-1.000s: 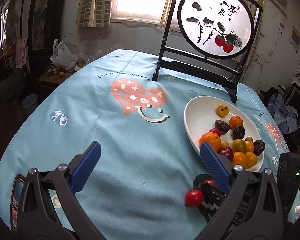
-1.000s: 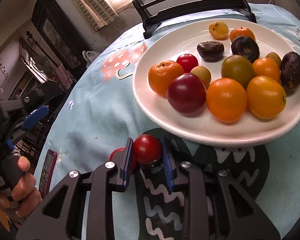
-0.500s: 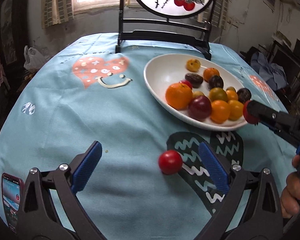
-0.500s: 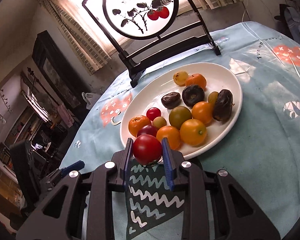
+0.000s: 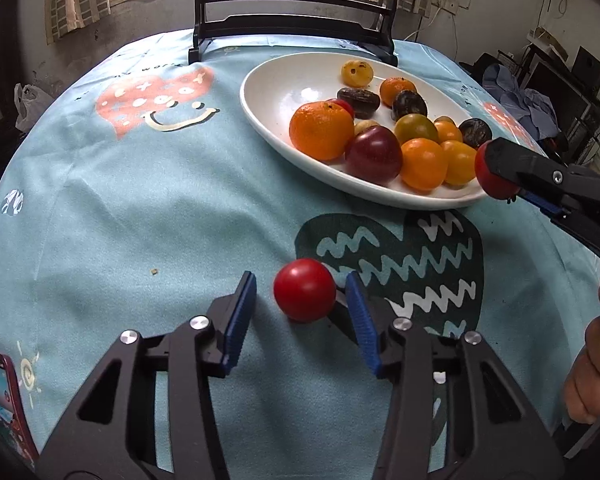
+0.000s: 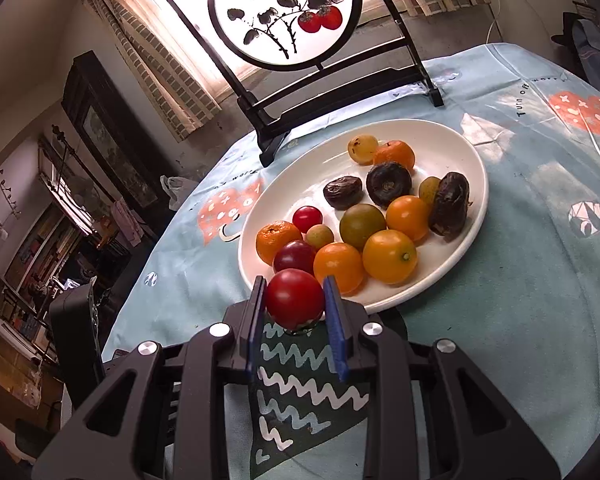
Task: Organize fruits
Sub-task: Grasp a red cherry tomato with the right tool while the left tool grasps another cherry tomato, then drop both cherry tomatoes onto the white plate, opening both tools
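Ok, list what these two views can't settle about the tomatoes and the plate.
- Left wrist view: the right gripper covers most of its held tomato.
- Left wrist view: whether the blue pads touch the loose tomato is unclear.
- Right wrist view: the held tomato hides the plate's near rim, and the loose tomato is out of frame.

A table under a blue cloth (image 5: 140, 208) bears a white plate (image 5: 276, 92), a tomato (image 5: 304, 290), a phone (image 5: 0, 396) and a screen stand (image 5: 292, 28).
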Demonstrator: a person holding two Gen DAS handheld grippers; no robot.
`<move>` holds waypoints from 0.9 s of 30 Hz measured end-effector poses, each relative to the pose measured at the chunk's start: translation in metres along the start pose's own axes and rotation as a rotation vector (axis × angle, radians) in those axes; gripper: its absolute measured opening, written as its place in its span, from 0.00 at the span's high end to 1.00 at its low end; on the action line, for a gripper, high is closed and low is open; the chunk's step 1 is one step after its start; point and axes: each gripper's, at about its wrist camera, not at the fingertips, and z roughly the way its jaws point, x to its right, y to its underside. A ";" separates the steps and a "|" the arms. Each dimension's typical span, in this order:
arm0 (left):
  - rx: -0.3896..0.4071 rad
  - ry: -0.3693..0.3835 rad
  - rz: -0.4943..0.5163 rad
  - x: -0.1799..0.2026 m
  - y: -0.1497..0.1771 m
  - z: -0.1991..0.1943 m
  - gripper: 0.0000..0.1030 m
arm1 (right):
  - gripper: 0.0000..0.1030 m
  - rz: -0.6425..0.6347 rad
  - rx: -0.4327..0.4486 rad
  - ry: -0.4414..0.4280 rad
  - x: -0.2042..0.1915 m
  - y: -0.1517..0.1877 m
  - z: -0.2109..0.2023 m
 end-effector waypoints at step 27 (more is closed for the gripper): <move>0.191 -0.002 0.008 0.003 -0.005 -0.037 0.71 | 0.72 -0.069 0.126 0.063 -0.006 -0.007 -0.017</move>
